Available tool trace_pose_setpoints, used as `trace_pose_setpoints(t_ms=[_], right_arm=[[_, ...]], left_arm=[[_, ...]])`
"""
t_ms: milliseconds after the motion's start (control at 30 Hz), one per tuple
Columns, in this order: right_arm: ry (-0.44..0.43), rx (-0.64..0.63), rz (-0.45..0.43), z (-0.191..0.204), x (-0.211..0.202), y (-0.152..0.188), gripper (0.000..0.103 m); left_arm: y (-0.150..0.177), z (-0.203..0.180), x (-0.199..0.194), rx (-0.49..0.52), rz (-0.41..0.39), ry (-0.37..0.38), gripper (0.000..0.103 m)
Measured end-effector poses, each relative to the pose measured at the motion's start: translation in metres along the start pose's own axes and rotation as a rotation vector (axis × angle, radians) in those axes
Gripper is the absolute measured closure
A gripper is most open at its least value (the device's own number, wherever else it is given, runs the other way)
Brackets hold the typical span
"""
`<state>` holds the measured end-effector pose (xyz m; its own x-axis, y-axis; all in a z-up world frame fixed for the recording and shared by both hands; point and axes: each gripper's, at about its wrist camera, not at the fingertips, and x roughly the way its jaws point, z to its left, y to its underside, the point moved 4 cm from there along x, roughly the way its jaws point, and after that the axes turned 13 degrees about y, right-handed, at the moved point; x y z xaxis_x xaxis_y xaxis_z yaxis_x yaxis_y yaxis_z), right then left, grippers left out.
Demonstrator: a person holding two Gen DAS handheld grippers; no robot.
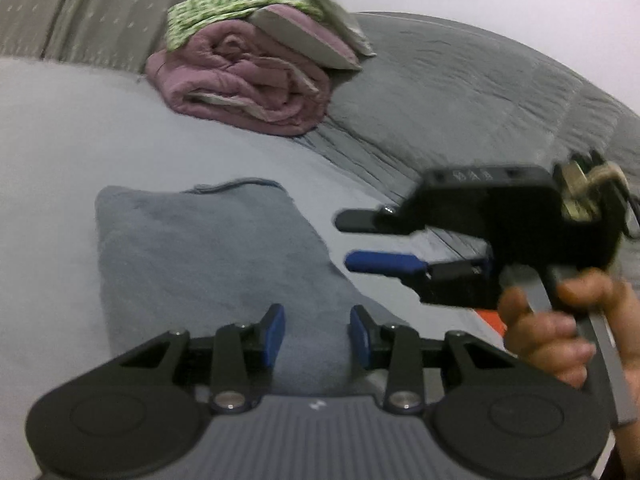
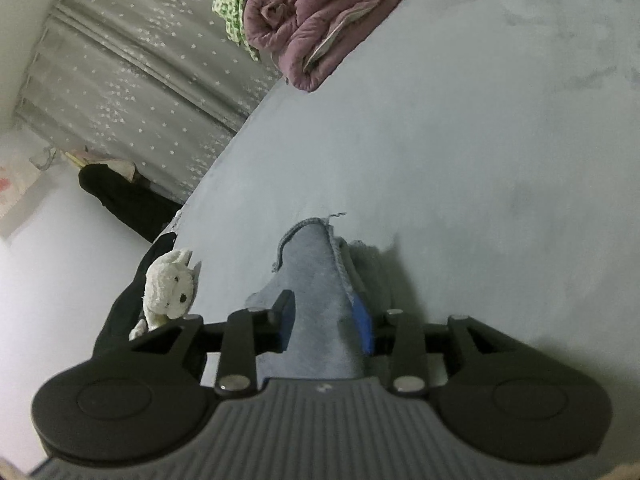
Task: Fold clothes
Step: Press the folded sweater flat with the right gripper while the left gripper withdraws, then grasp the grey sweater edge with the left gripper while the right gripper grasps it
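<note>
- Grey-blue cloth (image 1: 208, 264): folded into a rough rectangle, lying flat on the bed (image 1: 60, 152); one edge shows a loose, frayed hem. In the right wrist view the same cloth (image 2: 316, 280) fills the space between the fingers.
- Left claw (image 1: 317, 334): jaws spread apart, hovering just above the near edge of the cloth, blue pads facing each other, nothing pinched between them.
- Right claw (image 1: 360, 240): seen from the side in the left wrist view, held in a bare hand (image 1: 560, 328), fingers parted with a visible gap; from its own camera (image 2: 328, 320) the jaws stand spread on either side of the cloth, not closed on it.
- Purple quilt (image 1: 248, 84): rolled bundle at the far side of the bed, well apart from the cloth.
- Green patterned fabric (image 1: 224, 8): draped over the top of the quilt.
- White plush toy (image 2: 170, 288): at the bed's edge, lying on a black item.
- Grey star-patterned curtain (image 2: 140, 72): hanging behind the bed.
</note>
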<state>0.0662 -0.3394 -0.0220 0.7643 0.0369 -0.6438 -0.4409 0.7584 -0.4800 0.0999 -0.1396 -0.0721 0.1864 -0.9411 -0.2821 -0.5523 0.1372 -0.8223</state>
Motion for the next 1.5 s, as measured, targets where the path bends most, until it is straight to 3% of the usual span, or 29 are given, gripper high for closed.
trace_pose_setpoints(t_ms=[200, 367, 500, 667, 933, 1033, 1267, 1500], right_arm=[[0.006, -0.024, -0.018, 0.003, 0.001, -0.001, 0.065], [0.007, -0.038, -0.027, 0.007, -0.003, -0.004, 0.051], [0.000, -0.060, -0.047, 0.013, -0.006, -0.004, 0.050], [0.028, -0.102, -0.051, 0.017, -0.008, -0.003, 0.050], [0.018, -0.309, -0.024, 0.036, -0.016, 0.006, 0.051], [0.092, -0.403, -0.032, 0.037, -0.014, 0.012, 0.051], [0.046, -0.335, -0.002, 0.025, -0.011, 0.007, 0.051], [0.028, -0.419, 0.078, 0.034, 0.000, 0.020, 0.051]], left_arm=[[0.000, -0.021, 0.001, 0.081, 0.047, 0.059, 0.066], [-0.009, -0.015, -0.008, 0.028, 0.032, 0.078, 0.067], [-0.020, -0.004, -0.014, -0.009, 0.013, 0.036, 0.065], [-0.044, 0.023, -0.002, -0.036, 0.071, -0.047, 0.066], [-0.072, 0.043, 0.033, 0.012, 0.164, -0.070, 0.067], [-0.077, 0.046, 0.050, 0.033, 0.207, -0.066, 0.067], [-0.082, 0.057, 0.077, 0.039, 0.253, -0.067, 0.065], [-0.087, 0.063, 0.094, 0.079, 0.286, -0.099, 0.064]])
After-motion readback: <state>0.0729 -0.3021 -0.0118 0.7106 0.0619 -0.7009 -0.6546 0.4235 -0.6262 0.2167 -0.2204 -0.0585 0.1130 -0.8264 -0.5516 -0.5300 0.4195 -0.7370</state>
